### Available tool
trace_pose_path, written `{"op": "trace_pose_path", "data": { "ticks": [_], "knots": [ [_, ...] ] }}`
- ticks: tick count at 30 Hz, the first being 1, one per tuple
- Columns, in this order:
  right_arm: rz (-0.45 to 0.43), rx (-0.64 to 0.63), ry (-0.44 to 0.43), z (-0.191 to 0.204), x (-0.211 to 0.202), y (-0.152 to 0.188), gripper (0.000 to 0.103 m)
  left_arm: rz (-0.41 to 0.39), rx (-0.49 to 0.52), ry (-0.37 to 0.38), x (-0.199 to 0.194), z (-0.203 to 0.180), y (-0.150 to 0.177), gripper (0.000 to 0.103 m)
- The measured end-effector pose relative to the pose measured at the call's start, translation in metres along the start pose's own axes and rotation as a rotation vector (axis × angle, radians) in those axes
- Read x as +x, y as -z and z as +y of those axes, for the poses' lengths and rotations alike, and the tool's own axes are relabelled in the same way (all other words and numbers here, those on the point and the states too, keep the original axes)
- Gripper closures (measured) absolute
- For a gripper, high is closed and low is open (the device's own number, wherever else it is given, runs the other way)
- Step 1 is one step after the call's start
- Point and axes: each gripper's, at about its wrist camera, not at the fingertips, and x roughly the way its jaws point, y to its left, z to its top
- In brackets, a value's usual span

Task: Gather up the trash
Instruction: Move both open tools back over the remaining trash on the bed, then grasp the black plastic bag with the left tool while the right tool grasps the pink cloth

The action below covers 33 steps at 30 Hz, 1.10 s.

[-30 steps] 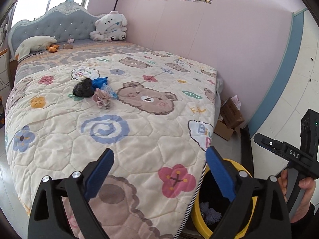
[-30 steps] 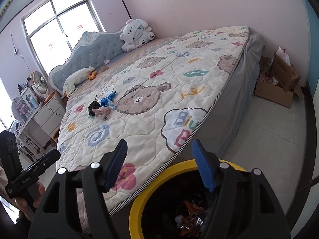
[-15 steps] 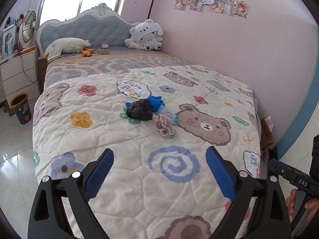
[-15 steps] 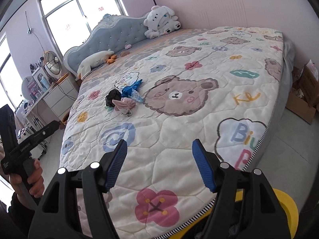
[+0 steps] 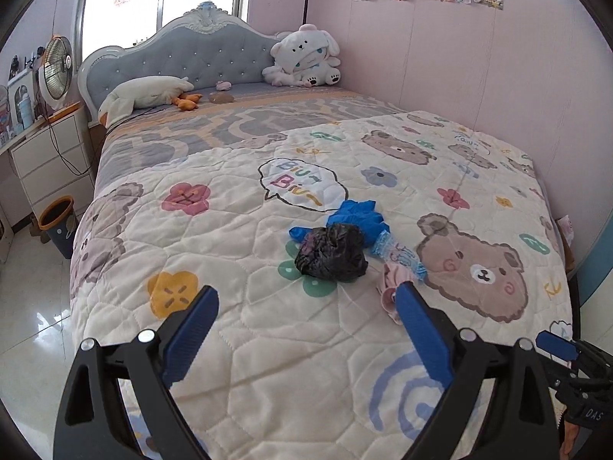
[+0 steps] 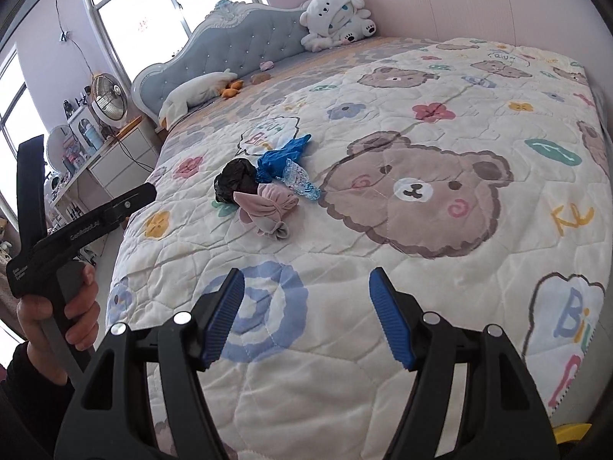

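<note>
A small heap of trash lies on the quilted bed (image 5: 268,345): a crumpled black bag (image 5: 331,253) (image 6: 234,181), a blue glove (image 5: 358,216) (image 6: 281,157), a clear blue-printed wrapper (image 5: 400,255) (image 6: 300,180) and a pink crumpled piece (image 5: 390,283) (image 6: 266,207). My left gripper (image 5: 308,303) hovers open just short of the heap, nothing between its fingers. My right gripper (image 6: 306,287) is open too, over the blue swirl print, nearer the bed's foot than the heap. The left gripper's body, held by a hand (image 6: 57,306), shows at the right wrist view's left edge.
A white plush toy (image 5: 304,59) and a white goose pillow (image 5: 147,92) lie by the grey headboard. A white dresser (image 5: 49,161) with a fan (image 5: 55,71) and a small bin (image 5: 57,224) stand left of the bed. A yellow bin rim (image 6: 571,431) peeks bottom right.
Both grippers swung away from the yellow bin at the bed's foot and moved along the bed toward the trash heap, which now looms closer. Both stayed open.
</note>
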Motion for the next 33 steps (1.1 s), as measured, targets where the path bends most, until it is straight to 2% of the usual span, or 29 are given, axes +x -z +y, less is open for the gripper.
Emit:
{"op": "trace_pose_path", "data": {
  "ticks": [9,19,29,30,33],
  "knots": [
    [0.038,-0.026,-0.003,0.013,0.057,-0.021,0.038,0.058,-0.032,-0.016,0.061,0.007,-0.020,0.013],
    [0.056,-0.053,0.020,0.024,0.097,-0.037,0.037,0.098,-0.055,-0.038,0.106,0.011,-0.027,0.013],
    [0.049,-0.091,0.031,0.041,0.132,-0.051,0.038,0.092,-0.098,0.019,0.134,0.014,-0.029,0.013],
    [0.051,-0.092,0.030,0.041,0.136,-0.053,0.038,0.093,-0.102,0.034,0.136,0.015,-0.028,0.014],
    [0.068,-0.105,0.032,0.043,0.148,-0.056,0.047,0.099,-0.118,0.084,0.141,0.018,-0.023,0.027]
  ]
}}
